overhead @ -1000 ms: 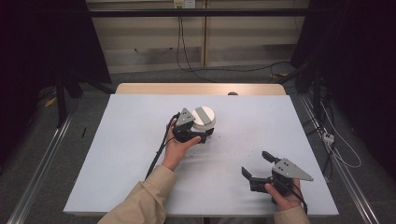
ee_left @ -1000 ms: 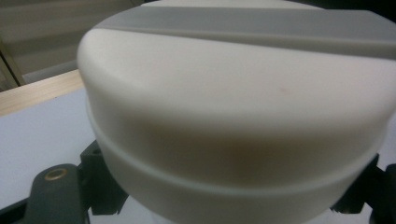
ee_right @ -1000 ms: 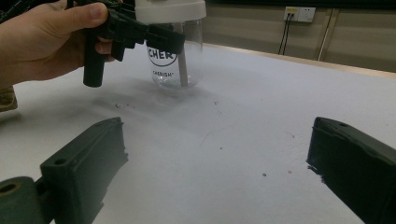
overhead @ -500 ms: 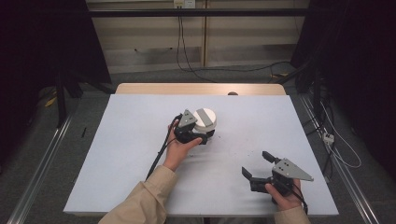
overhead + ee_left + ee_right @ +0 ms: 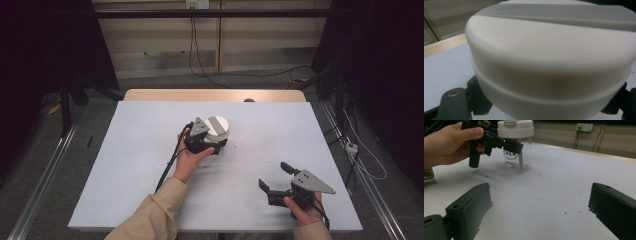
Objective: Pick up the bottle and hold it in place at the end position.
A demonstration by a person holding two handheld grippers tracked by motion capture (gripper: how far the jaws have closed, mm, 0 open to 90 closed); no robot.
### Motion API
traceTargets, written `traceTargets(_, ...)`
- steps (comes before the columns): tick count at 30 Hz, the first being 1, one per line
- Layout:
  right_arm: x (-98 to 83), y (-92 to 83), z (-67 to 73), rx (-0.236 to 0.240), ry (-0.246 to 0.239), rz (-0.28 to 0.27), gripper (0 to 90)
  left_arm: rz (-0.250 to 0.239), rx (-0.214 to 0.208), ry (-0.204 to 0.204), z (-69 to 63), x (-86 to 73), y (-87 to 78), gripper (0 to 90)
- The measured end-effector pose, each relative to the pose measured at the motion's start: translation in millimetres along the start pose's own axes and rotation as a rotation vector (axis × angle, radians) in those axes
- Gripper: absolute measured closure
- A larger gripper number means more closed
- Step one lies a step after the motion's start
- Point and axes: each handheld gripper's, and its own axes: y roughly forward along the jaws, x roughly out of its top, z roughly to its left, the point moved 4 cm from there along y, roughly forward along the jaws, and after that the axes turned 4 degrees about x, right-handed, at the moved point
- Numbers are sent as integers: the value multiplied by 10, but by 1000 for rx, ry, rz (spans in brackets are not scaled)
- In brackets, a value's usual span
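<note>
**High view: my left fingers on the jar, my right fingers idle**

High view puts the white tabletop point(image 5: 125, 165) in front of me, and the jar point(image 5: 218, 131) stands upright on it, a little past its middle. My left gripper point(image 5: 212, 145) sits right against the near side of that jar, with the grey three-cornered plate tilted on top and the black cable trailing back along my sleeve.

Left gripper view is nearly all white lid point(image 5: 549, 57), round, with a grey band point(image 5: 564, 15) running across its top. My black fingers point(image 5: 477, 92) flank the jar just under the lid's rim, one on each side, closed on it. Right gripper view confirms this from the side (it looks across the tabletop at my other hand): the jar's body point(image 5: 520, 157) is clear, carries dark printed lettering, and rests on the surface, while my left fingers point(image 5: 510, 145) clamp it just below the lid. A thin grey stick stands inside the glass.

My right gripper point(image 5: 278, 176) rests near the tabletop's front right corner, well apart from the jar. Its fingers point(image 5: 469, 207) stand wide open with nothing but bare surface between them.
</note>
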Motion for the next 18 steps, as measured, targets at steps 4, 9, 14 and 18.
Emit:
traceTargets(4, 0, 7, 0, -1, -1, 1, 36, 1, 0, 0, -6, -13, 9, 184)
traceTargets(9, -3, 20, 14, 4, -4, 4, 36, 3, 0, 0, 2, -22, -10, 184)
traceTargets(14, -2, 40, 18, 4, -8, 10, 36, -2, -2, -7, 24, -39, -32, 184)
traceTargets(18, -4, 73, 20, 6, -3, 15, 35, -10, 1, 11, 8, -51, -34, 184)
